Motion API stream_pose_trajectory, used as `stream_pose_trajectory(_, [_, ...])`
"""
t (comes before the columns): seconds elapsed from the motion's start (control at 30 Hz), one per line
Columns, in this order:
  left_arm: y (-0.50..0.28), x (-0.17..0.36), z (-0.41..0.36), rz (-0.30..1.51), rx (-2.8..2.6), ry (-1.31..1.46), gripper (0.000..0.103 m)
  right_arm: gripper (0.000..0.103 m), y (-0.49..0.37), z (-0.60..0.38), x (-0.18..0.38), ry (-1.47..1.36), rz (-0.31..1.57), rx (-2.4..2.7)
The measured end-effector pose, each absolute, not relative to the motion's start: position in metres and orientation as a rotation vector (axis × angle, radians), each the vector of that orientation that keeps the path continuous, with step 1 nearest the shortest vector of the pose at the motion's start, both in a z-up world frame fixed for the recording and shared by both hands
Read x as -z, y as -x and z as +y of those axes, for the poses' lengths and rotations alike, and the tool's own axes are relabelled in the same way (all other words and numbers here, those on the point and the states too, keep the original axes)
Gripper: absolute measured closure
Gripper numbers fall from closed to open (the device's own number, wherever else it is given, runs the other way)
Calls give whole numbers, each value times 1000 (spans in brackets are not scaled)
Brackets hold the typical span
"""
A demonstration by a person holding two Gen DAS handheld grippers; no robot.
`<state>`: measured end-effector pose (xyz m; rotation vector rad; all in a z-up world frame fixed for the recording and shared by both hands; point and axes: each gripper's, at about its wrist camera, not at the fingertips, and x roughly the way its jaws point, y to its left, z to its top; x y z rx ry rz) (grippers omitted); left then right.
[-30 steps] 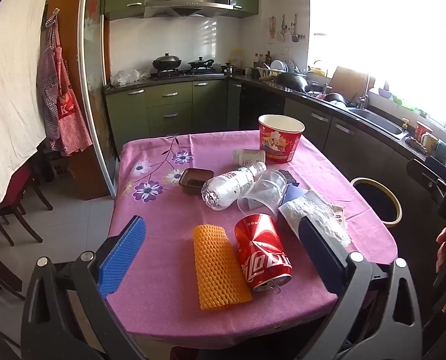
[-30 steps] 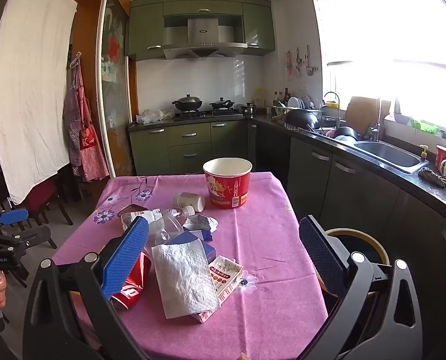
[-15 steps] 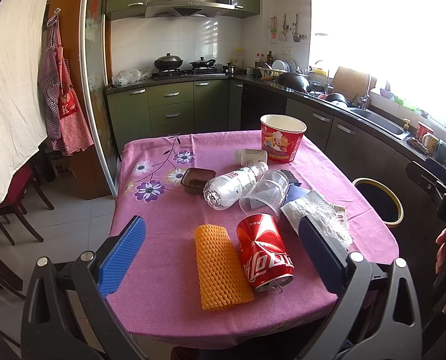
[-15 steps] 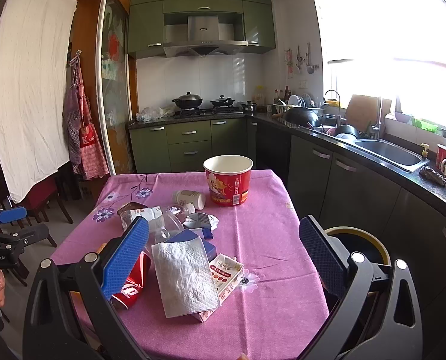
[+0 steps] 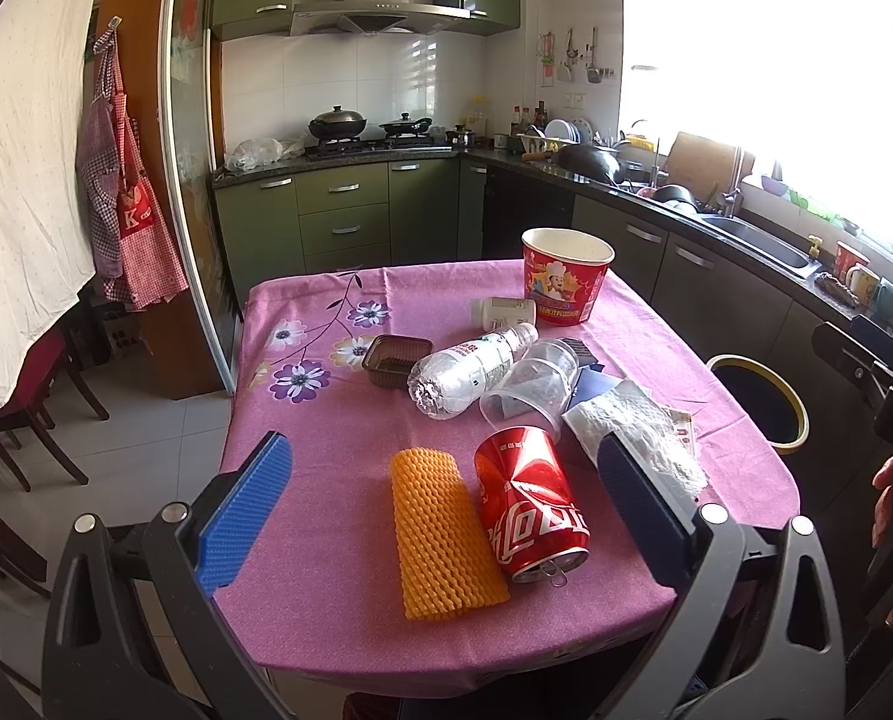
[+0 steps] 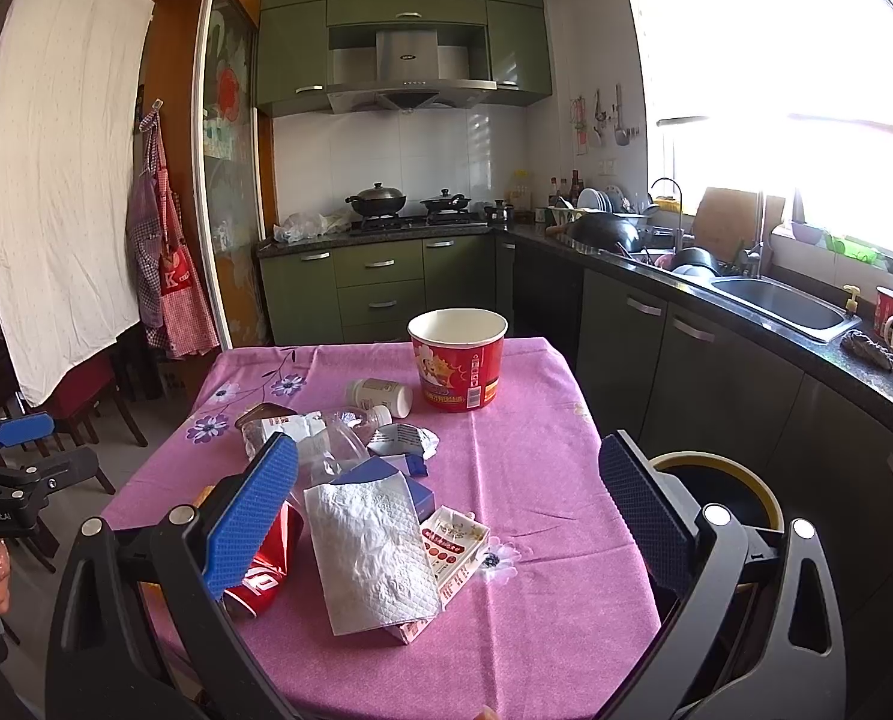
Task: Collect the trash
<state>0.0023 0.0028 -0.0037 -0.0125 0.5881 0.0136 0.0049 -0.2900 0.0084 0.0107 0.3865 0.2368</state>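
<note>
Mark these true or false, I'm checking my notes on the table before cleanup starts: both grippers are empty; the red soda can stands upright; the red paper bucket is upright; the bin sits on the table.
1. The left gripper and right gripper are open and empty. True.
2. The crushed red soda can stands upright. False: it lies on its side beside the orange foam net sleeve.
3. The red paper bucket stands upright. True.
4. The yellow-rimmed trash bin sits on the pink tablecloth. False: it stands on the floor beside the table.

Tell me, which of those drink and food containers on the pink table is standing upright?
Only the red paper bucket at the far end stands upright, mouth open upward. The cola can, water bottle and clear plastic cup all lie on their sides.
</note>
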Motion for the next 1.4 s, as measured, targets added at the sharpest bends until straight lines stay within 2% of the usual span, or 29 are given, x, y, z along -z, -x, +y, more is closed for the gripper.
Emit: stream_pose_trajectory(1.4, [-3, 5, 6, 593, -20, 8, 6, 4, -7, -286, 0, -9, 398, -237])
